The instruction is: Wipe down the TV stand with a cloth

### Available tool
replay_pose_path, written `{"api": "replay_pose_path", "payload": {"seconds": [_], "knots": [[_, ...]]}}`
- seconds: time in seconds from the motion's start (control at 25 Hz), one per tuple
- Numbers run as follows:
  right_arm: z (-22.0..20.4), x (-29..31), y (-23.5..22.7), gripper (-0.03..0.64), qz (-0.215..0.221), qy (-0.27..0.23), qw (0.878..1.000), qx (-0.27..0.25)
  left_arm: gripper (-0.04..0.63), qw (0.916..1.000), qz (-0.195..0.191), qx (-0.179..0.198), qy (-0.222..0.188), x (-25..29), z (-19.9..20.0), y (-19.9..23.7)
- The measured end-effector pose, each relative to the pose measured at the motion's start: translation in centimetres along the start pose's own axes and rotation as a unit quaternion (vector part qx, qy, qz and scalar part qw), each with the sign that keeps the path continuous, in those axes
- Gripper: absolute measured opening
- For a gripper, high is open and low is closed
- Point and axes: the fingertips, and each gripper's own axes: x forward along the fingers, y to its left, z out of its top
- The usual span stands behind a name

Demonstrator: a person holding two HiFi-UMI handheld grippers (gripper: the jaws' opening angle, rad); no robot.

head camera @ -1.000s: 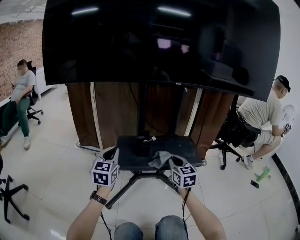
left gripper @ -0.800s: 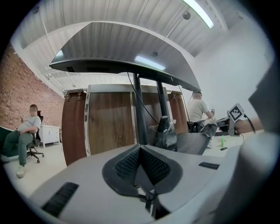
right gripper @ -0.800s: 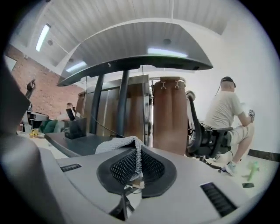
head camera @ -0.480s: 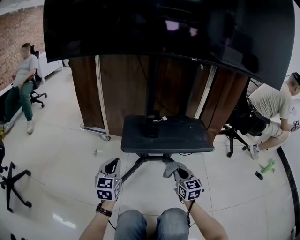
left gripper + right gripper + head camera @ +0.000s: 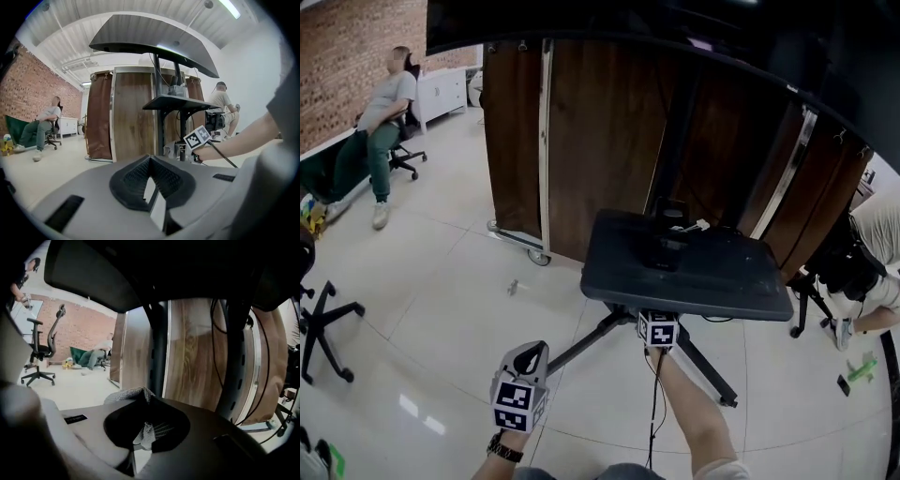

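The TV stand's dark shelf [image 5: 722, 277] sits on a black pole above splayed legs [image 5: 705, 364]. My right gripper [image 5: 657, 325] is tucked under the shelf's front edge, with only its marker cube showing in the head view. In the right gripper view it [image 5: 143, 430] is shut on a grey cloth [image 5: 130, 392], close to the pole [image 5: 158, 348] and below the shelf's underside. My left gripper [image 5: 528, 359] hangs low over the floor, left of the stand and apart from it. Its jaws [image 5: 151, 192] are shut with nothing between them.
A brown wooden panel on casters [image 5: 581, 141] stands behind the stand. A person sits at the far left [image 5: 386, 103], another at the right edge [image 5: 874, 281]. An office chair base [image 5: 321, 319] is at the left, and small items lie on the floor at the right [image 5: 861, 370].
The right gripper with the cloth left the shelf top, dropped, and went under the shelf's front edge. The left gripper sank lower. The head view swung down and to the left.
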Motion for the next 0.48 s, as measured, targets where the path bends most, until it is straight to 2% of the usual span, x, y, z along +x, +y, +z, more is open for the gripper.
{"api": "replay_pose_path", "payload": {"seconds": [0.08,0.2,0.24,0.28,0.36,0.48], "knots": [[-4.7,3.6,-0.3,0.006,-0.007,0.039,0.999,0.000,0.026,0.9998,0.015,-0.005,0.010,-0.5,-2.0,1.3],[-14.3,6.0,1.6,0.006,0.004,0.133,0.990,0.039,0.025,0.9987,0.035,-0.023,0.029,-1.5,-4.7,2.8],[-16.5,5.7,2.0,0.006,-0.002,0.144,0.988,0.055,0.026,0.9983,0.039,-0.026,0.035,-1.9,-5.3,3.0],[-17.1,4.8,1.7,0.006,-0.018,0.132,0.989,0.068,0.026,0.9981,0.040,-0.026,0.039,-2.1,-5.7,3.1],[-13.4,2.0,-1.6,0.006,-0.064,0.051,0.994,0.066,0.025,0.9982,0.038,-0.022,0.042,-2.0,-5.7,3.1],[-3.3,-4.0,-8.9,0.006,-0.119,-0.069,0.991,0.002,0.025,0.9988,0.032,-0.016,0.033,-1.1,-4.6,2.6]]}}
